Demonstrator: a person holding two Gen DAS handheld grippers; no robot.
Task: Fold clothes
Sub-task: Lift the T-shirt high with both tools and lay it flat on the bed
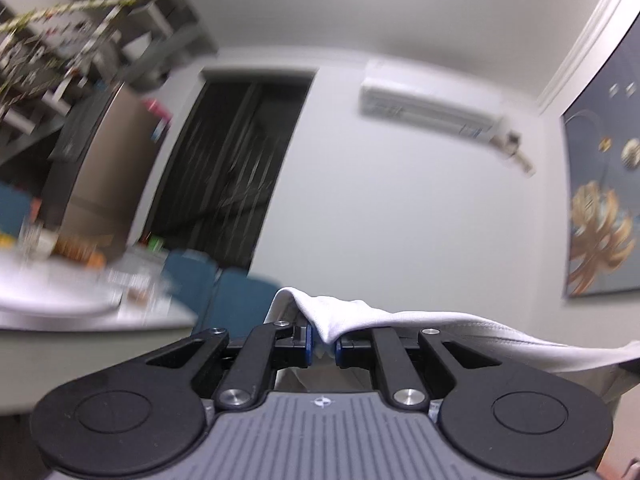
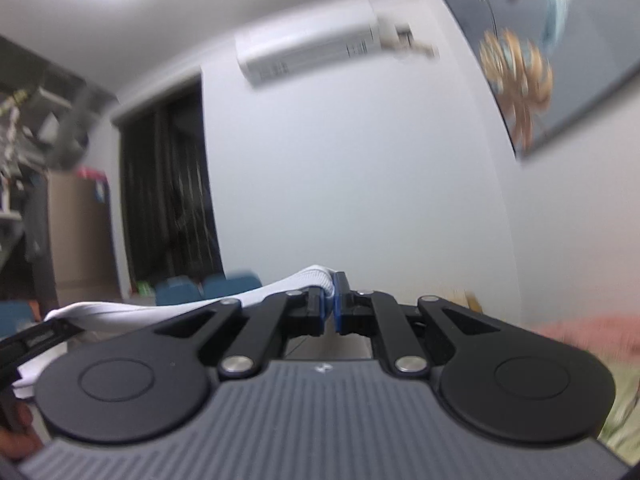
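A white garment (image 1: 420, 322) is held up in the air between both grippers, with both cameras tilted up toward the far wall. My left gripper (image 1: 323, 347) is shut on a bunched fold of it, and the cloth trails off to the right over the black linkage. In the right wrist view the white garment (image 2: 160, 312) stretches away to the left, its ribbed edge pinched in my right gripper (image 2: 330, 307), which is shut on it. The rest of the cloth hangs below the grippers, out of sight.
A white table (image 1: 80, 320) with dishes stands at the left, with blue chairs (image 1: 236, 296) behind it. A dark doorway (image 1: 224, 176), an air conditioner (image 1: 428, 108) and a framed picture (image 1: 600, 208) are on the walls. A pink blurred surface (image 2: 592, 336) lies at the right.
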